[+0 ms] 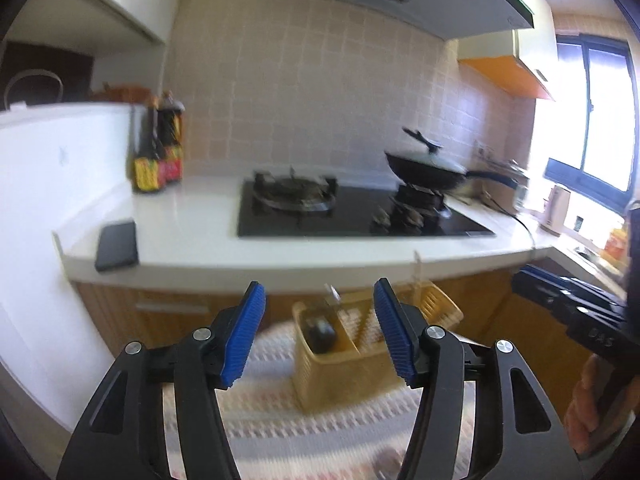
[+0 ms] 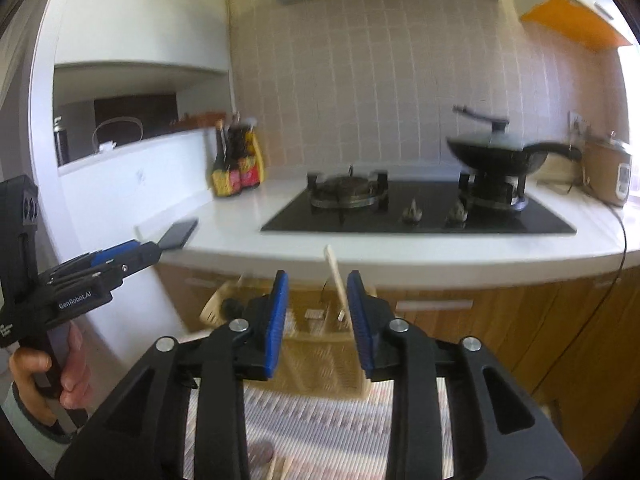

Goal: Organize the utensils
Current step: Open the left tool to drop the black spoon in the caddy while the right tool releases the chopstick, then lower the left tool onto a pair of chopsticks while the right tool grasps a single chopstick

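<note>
A yellow slatted basket with divided compartments stands on a patterned mat below the counter. A dark object lies in its left compartment. My left gripper hangs open above the basket with nothing between its blue pads. In the right wrist view a pale wooden utensil stands upright in the basket. My right gripper is open around that utensil; it stands close to the right pad, and neither pad presses on it. Each gripper also shows in the other's view, held by a hand.
A white counter carries a black gas hob, a lidded wok, sauce bottles and a dark phone near its left edge. A rice cooker and its cable sit at right. Pale sticks lie on the mat.
</note>
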`<state>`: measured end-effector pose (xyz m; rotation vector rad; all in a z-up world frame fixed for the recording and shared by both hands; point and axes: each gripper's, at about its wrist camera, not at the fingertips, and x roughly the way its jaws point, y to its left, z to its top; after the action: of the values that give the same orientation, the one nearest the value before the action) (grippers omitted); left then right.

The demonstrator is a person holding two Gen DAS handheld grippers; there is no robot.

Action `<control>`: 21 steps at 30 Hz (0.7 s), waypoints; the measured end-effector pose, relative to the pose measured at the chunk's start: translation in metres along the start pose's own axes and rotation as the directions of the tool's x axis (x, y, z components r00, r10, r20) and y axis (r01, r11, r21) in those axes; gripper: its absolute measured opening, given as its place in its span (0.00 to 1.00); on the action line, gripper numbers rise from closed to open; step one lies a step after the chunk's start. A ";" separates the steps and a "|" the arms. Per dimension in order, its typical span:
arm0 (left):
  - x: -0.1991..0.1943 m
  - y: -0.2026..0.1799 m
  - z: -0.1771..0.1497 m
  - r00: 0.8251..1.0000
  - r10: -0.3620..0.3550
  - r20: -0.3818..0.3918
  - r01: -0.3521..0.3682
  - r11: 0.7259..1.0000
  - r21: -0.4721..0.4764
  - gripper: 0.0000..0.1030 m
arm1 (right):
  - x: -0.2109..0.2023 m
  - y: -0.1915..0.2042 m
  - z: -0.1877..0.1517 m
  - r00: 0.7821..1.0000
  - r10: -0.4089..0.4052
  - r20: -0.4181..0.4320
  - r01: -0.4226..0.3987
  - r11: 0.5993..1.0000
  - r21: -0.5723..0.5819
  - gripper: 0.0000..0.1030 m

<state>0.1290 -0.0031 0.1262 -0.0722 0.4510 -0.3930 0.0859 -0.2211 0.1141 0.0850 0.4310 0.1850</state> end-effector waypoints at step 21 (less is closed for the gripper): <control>0.044 -0.004 -0.162 0.824 -0.017 -0.566 0.061 0.996 0.058 0.48 | 0.088 0.029 -0.147 0.676 0.051 -0.735 -0.006 0.998 0.064 0.20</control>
<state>0.0929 -0.0211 -0.0369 0.1139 1.0279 -0.4708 0.0977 -0.1696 -0.0518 0.0695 1.2604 0.2354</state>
